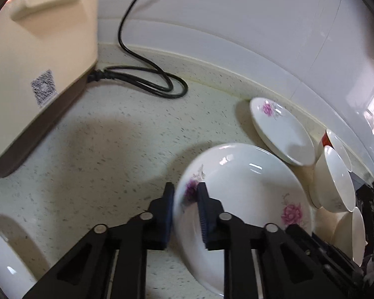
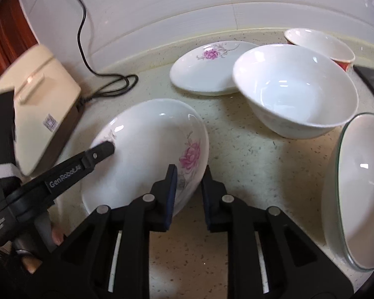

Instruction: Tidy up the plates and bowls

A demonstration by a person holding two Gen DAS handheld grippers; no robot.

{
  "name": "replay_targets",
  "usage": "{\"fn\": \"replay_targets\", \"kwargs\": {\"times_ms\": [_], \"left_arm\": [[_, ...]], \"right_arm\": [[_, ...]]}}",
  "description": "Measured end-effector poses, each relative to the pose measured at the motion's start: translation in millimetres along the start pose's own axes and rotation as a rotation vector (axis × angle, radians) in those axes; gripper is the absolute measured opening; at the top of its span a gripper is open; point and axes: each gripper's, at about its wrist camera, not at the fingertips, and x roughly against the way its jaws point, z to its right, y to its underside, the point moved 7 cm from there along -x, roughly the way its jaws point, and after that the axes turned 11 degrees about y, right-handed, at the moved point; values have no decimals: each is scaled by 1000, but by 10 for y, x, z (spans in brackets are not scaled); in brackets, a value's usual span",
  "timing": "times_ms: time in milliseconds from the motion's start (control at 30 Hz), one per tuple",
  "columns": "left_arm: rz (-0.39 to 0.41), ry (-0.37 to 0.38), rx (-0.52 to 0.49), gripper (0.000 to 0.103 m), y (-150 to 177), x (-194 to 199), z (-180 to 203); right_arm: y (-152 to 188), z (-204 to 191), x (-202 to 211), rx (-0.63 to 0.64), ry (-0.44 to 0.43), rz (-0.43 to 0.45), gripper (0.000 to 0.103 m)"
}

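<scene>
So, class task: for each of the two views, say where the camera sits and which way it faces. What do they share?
Left wrist: on the left claw, facing down at the counter; its fingers clamp the near plate.
Right wrist: on the right claw, facing down; it grips that plate's opposite rim, left claw showing.
Shared: near plate, far plate, cooker.

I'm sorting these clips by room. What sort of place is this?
Most likely a home kitchen counter. A speckled countertop meets a white tiled wall; a cream plug-in appliance, perhaps a rice cooker, stands on it, and flowered plates and white bowls lie about.
</scene>
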Motion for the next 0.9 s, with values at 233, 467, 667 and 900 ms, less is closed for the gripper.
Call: {"fn": "replay_targets", "kwargs": {"times_ms": [233, 467, 667, 900], "left_arm": [[114, -36, -108, 4, -65, 247, 203], [118, -38, -27, 6, -86, 282, 56], [107, -100, 79, 84, -148, 296, -296], [5, -76, -4, 76, -38, -16, -140]], "right_arm": [[-33, -82, 119, 11, -24, 46, 21], [21, -83, 8, -16, -27, -21, 19], [14, -94, 23, -11, -16, -6, 19], [29, -93, -1, -10, -24, -18, 20]]}}
